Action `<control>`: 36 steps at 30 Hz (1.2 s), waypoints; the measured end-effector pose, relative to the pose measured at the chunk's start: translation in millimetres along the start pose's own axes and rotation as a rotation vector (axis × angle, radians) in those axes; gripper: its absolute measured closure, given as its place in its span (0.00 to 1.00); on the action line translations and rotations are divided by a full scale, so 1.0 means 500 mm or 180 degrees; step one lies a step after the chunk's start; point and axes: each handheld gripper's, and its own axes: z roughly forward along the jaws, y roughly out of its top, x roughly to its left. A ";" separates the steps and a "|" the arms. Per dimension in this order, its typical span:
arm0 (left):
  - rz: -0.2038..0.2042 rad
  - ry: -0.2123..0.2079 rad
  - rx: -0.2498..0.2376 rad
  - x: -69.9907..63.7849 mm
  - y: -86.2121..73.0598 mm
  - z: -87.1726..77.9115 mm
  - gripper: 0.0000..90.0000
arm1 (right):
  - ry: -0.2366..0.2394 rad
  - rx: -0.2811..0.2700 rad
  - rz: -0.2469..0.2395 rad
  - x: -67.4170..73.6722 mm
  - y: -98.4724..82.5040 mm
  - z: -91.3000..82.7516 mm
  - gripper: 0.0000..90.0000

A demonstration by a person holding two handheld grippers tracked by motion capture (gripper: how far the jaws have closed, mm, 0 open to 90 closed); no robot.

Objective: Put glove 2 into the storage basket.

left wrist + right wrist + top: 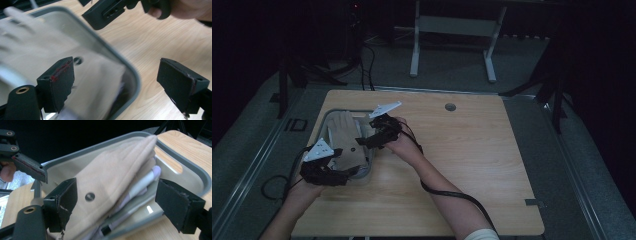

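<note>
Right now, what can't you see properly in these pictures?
- Glove: blurred in the left gripper view.
- What lies under the glove in the tray: mostly covered by it in the right gripper view; pale layers peek out.
- Tray's near end: partly hidden by the left gripper in the high view.
- Room behind the table: too dark.

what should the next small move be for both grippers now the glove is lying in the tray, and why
Probably lift both clear. The beige glove lies in the grey tray on other folded items. The left gripper and right gripper stand open above it with nothing pinched, so the glove looks released.
</note>
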 end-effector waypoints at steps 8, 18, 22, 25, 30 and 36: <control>0.0120 -0.0085 -0.0105 -0.046 0.010 0.039 0.16 | -0.0061 0.0065 -0.0052 -0.010 -0.051 -0.047 0.20; 0.0250 -0.0344 -0.0078 -0.085 0.019 0.079 0.16 | -0.0119 0.0077 0.0041 -0.030 -0.106 -0.079 0.20; 0.0301 -0.0453 -0.0137 -0.101 0.022 0.089 0.16 | -0.0154 0.0086 0.0050 -0.036 -0.129 -0.095 0.20; 0.0321 -0.0506 -0.0143 -0.113 0.024 0.099 0.16 | -0.0177 0.0094 0.0062 -0.044 -0.148 -0.110 0.20; 0.0386 -0.0603 -0.0104 -0.133 0.023 0.121 0.16 | -0.0222 0.0119 0.0120 -0.057 -0.181 -0.134 0.20; 0.0437 -0.0737 -0.0085 -0.154 0.017 0.147 0.16 | -0.0275 0.0147 0.0117 -0.066 -0.220 -0.160 0.20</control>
